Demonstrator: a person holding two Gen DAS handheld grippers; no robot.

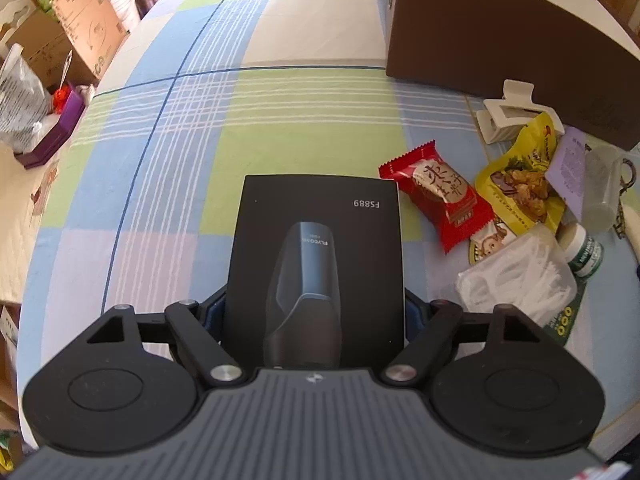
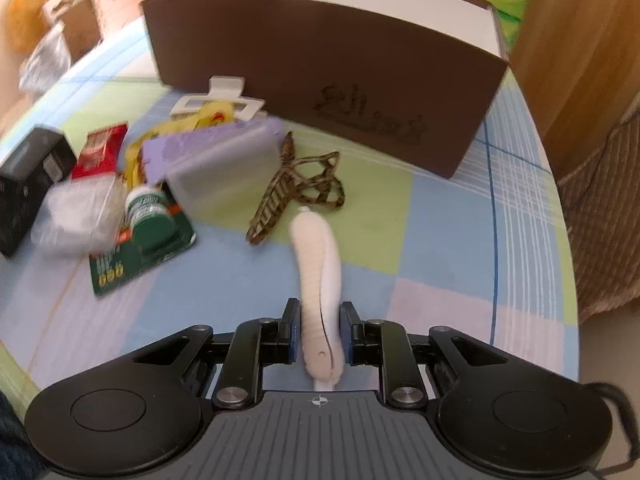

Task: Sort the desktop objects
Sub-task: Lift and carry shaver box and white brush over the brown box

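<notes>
left gripper [image 1: 314, 312]: low over the surface, pointing forward, jaws spread wide and clamped on both sides of the black box [image 1: 316, 248]
black box: flat matte black, shaver printed on the lid, "FS889" in white near the far edge, print reads upside down from the wrist; sits between the jaws at the left edge of the clutter
right gripper [image 2: 319, 332]: level, aimed at the brown box [image 2: 320, 92], jaws nearly together with the pads against both sides of the white device [image 2: 318, 276]
white device: slim curved body, beige ribbed strip down one face, narrow tip pointing away; rear end between the pads, front reaching out over the surface
surface [image 1: 256, 136]: checked cloth in blue, green, lilac and white
clutter: red snack packet [image 1: 438, 200] just right of the black box, yellow snack pouch [image 1: 520, 180] next to it, clear box of floss picks [image 1: 516, 276], small green-label bottle [image 1: 582, 250] on a green card
hair claws: white claw clip [image 1: 508, 114] near the brown box, leopard-print claw clip [image 2: 296, 192] just ahead of the device tip
brown box: open top, white inside, at the far side of the surface
right wrist view: left part motion-blurred
</notes>
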